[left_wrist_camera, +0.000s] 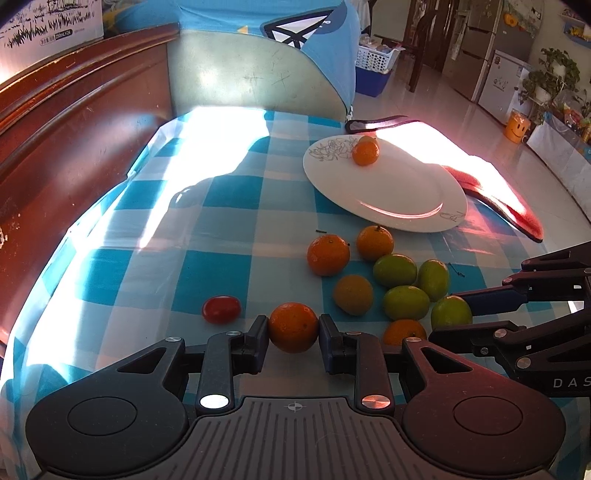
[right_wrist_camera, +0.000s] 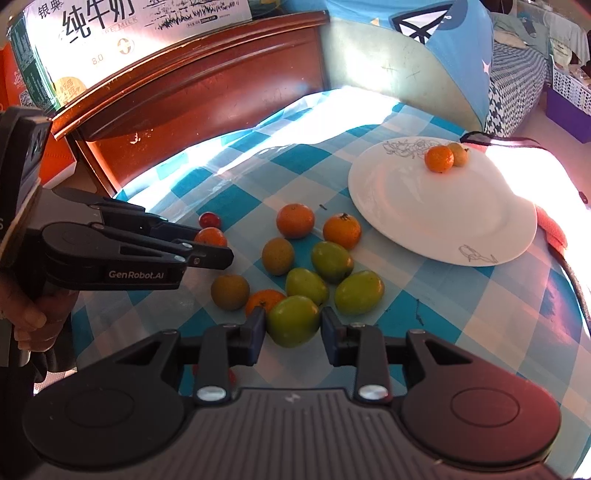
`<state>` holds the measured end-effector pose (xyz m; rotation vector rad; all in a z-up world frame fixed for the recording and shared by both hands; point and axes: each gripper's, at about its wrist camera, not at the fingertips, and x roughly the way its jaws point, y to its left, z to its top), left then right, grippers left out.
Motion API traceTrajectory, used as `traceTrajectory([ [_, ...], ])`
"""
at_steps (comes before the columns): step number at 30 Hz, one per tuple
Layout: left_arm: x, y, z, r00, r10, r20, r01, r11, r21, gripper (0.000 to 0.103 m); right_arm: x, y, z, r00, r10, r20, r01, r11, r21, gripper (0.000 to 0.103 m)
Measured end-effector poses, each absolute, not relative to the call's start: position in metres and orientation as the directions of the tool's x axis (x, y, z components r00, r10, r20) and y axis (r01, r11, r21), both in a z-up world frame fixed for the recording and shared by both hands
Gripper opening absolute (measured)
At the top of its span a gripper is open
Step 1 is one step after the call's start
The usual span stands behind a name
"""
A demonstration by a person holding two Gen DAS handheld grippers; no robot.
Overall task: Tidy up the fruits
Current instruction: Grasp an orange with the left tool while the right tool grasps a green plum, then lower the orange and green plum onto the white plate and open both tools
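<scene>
My left gripper is shut on an orange tangerine at the near side of the fruit pile; it also shows in the right wrist view. My right gripper is shut on a green fruit, seen in the left wrist view too. Several tangerines and green fruits lie loose on the checked cloth. A white plate at the far right holds a tangerine and a smaller fruit touching it. A red cherry tomato lies left of the pile.
The table has a blue-and-white checked cloth. A red wooden headboard runs along the left. A red oven mitt lies behind the plate at the table's right edge. A milk carton box stands at the far left.
</scene>
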<state>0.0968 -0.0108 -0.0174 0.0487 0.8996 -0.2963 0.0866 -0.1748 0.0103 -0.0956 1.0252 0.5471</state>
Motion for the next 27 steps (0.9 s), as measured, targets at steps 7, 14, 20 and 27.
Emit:
traceTrajectory([
  [7,0.098,-0.017,-0.008,0.617,-0.251,-0.746,0.291,0.953,-0.081,0.026,0.091,-0.178,0.017,0.427,0.391,-0.816,-0.456,0.872,0.179,0.032],
  [14,0.107,-0.024,0.002,0.641,-0.285,-0.713,0.295,0.949,-0.114,0.026,0.101,-0.189,0.029,0.478,0.379,-0.792,-0.411,0.894,0.18,0.032],
  [20,0.113,-0.03,0.005,0.65,-0.294,-0.701,0.297,0.947,-0.122,0.026,0.107,-0.193,0.033,0.492,0.371,-0.788,-0.392,0.902,0.179,0.032],
  [27,0.118,-0.037,0.011,0.663,-0.3,-0.686,0.305,0.945,-0.118,0.026,0.11,-0.195,0.033,0.495,0.354,-0.793,-0.382,0.909,0.168,0.032],
])
